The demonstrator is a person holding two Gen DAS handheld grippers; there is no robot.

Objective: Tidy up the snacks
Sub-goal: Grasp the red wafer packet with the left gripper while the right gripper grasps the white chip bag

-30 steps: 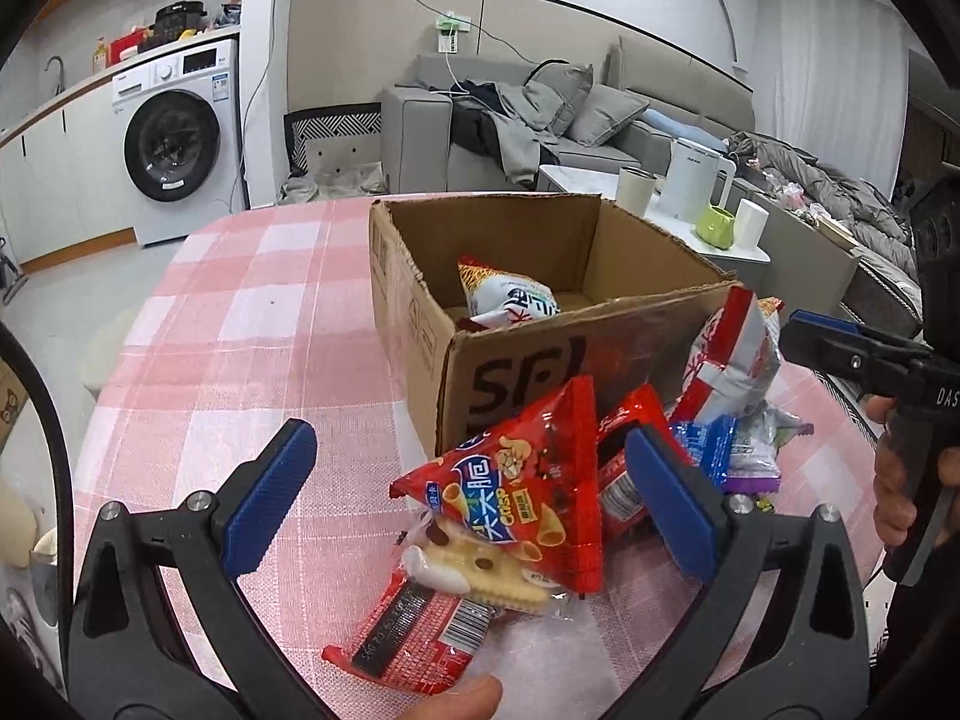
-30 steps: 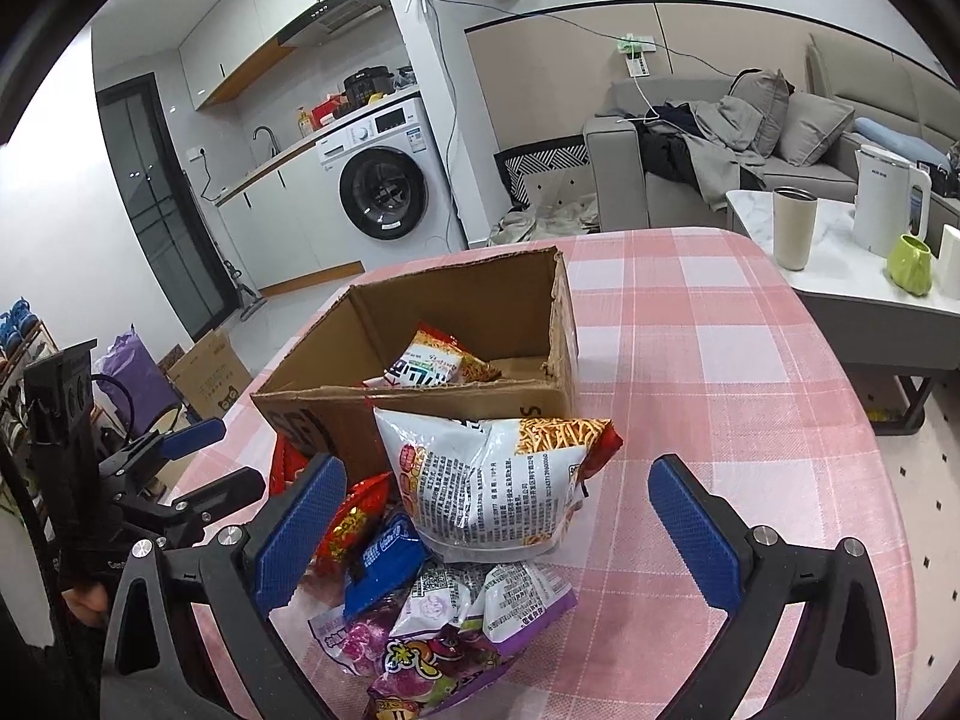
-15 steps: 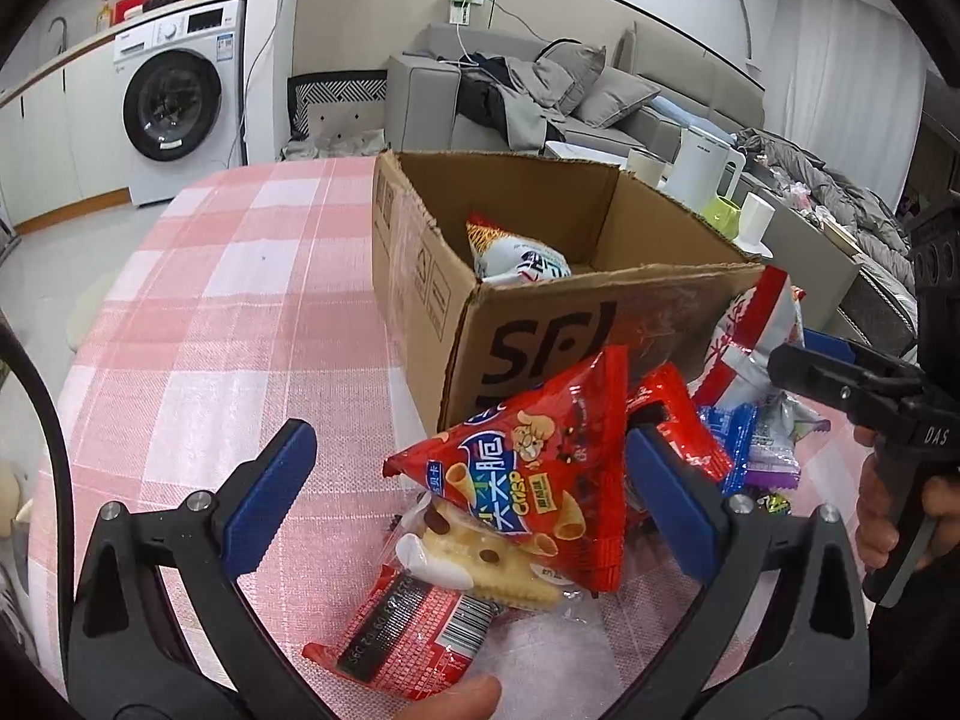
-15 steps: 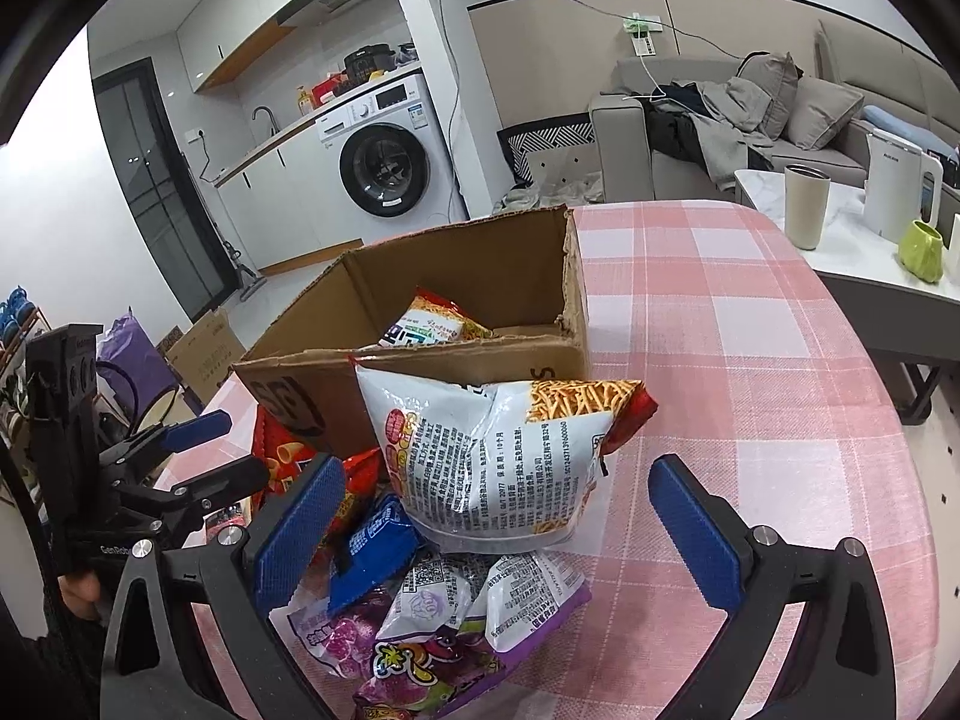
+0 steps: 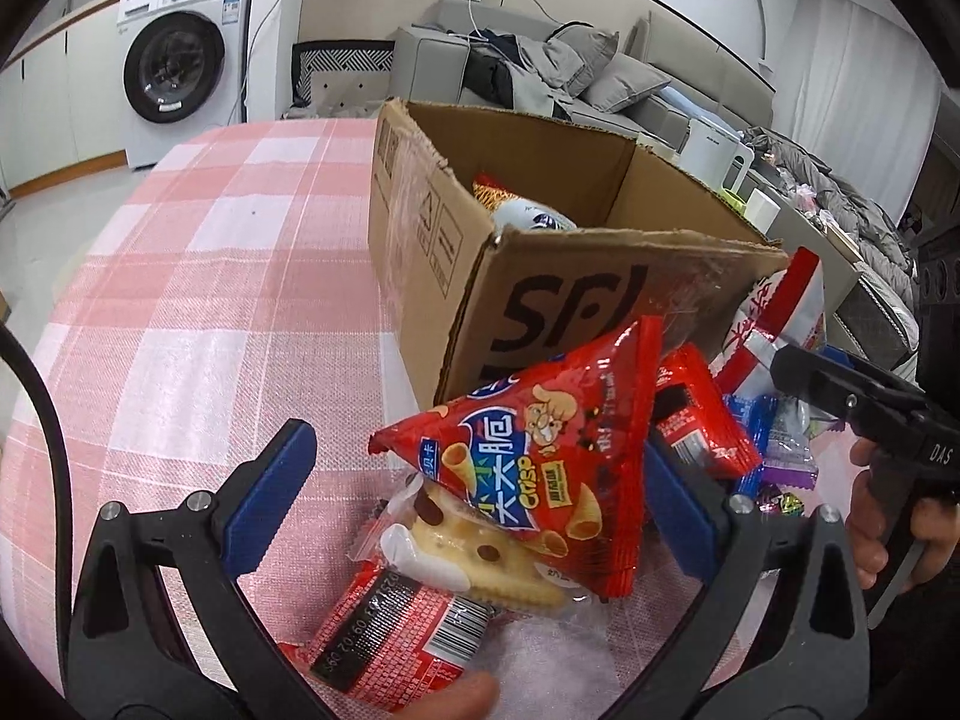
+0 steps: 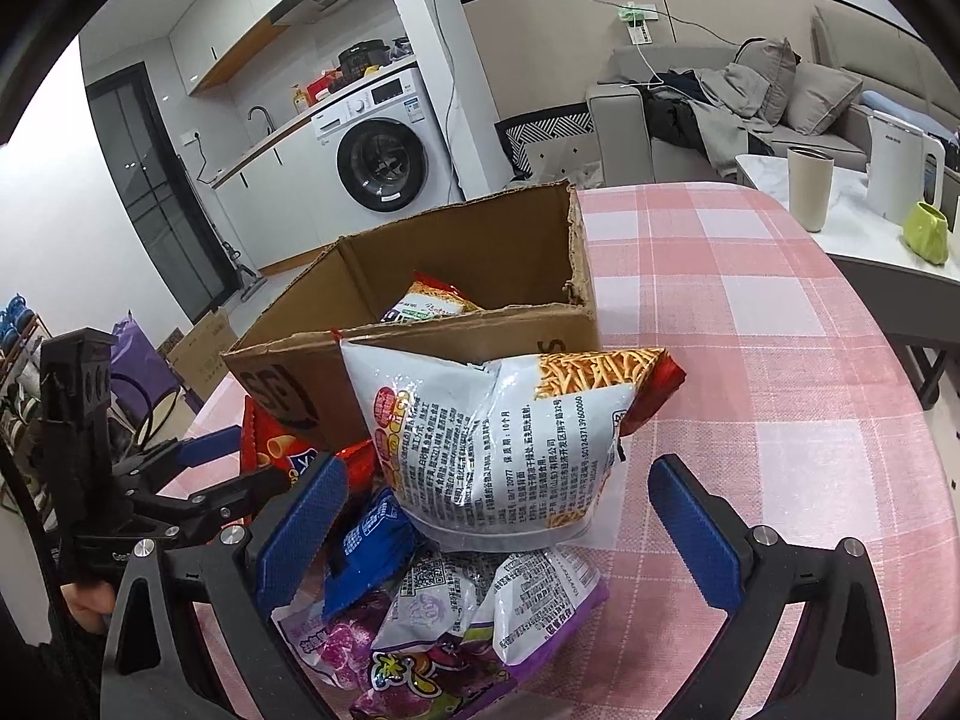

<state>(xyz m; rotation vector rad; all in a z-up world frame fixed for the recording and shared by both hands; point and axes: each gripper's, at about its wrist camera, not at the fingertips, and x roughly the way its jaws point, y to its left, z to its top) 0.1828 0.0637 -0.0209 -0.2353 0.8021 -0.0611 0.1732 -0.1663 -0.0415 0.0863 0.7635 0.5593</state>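
An open cardboard box stands on the pink checked table with one snack bag inside. A pile of snacks lies against its near side. My left gripper is open around a red crisp bag that lies on a biscuit pack. My right gripper is open around a large white snack bag leaning on the box, above blue and purple packets. The right gripper shows in the left wrist view, the left one in the right wrist view.
A red wrapped pack lies at the near edge of the pile. The table ends at the right, beside a low white table with a cup, kettle and green mug. A washing machine and sofa stand behind.
Both grippers have moved forward and down towards the pile. The red crisp bag now sits between my left fingers and the white bag between my right ones. Both stay open.
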